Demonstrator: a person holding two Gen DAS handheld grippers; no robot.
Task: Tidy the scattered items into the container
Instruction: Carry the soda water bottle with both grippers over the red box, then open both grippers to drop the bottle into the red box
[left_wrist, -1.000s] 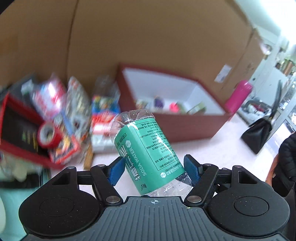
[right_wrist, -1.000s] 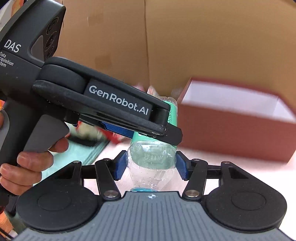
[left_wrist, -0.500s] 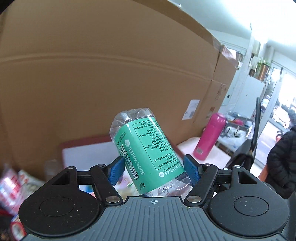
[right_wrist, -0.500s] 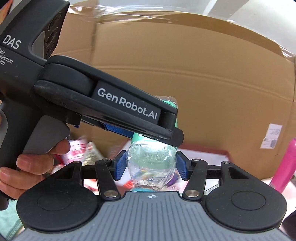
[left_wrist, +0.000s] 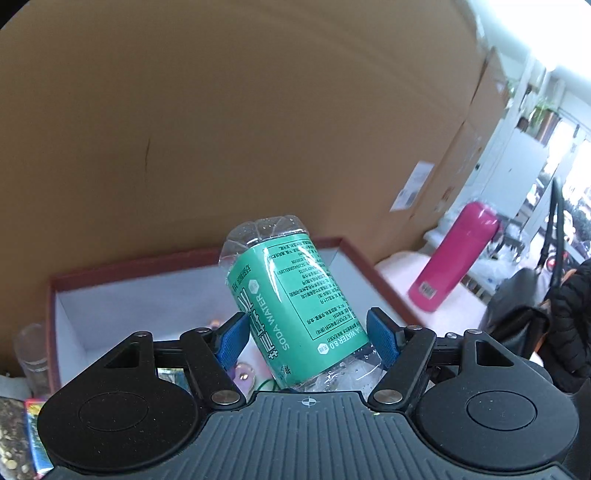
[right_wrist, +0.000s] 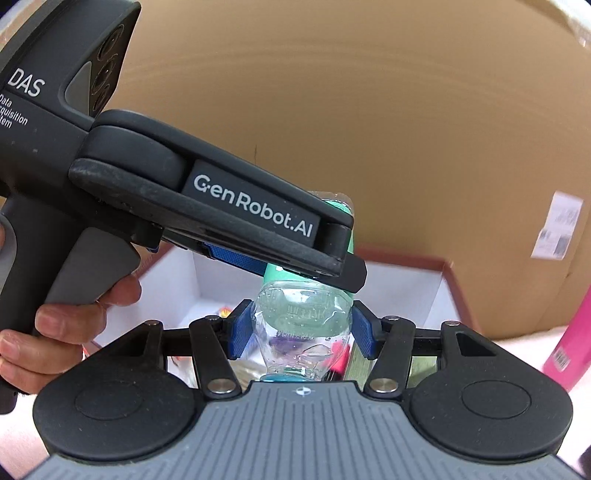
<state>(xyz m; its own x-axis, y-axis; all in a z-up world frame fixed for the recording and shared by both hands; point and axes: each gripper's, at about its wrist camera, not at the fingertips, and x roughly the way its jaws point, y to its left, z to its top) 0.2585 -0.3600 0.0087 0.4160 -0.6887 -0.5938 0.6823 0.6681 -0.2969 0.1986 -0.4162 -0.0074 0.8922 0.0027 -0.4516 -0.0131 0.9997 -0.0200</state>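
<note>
Two grippers share one bottle (left_wrist: 295, 314), held above the red box (left_wrist: 373, 273). Left gripper (left_wrist: 306, 341) w/ pads closed on the green label; right gripper (right_wrist: 301, 328) closed on the clear shoulder near the cap. Bottle looks light, thin-walled, slick, prob. dents easily; the labelled mid-body seems the firmest hold.

A pale tabletop (left_wrist: 399, 264) carries the red box (left_wrist: 364, 264) and a pink flask (left_wrist: 454, 254).
</note>
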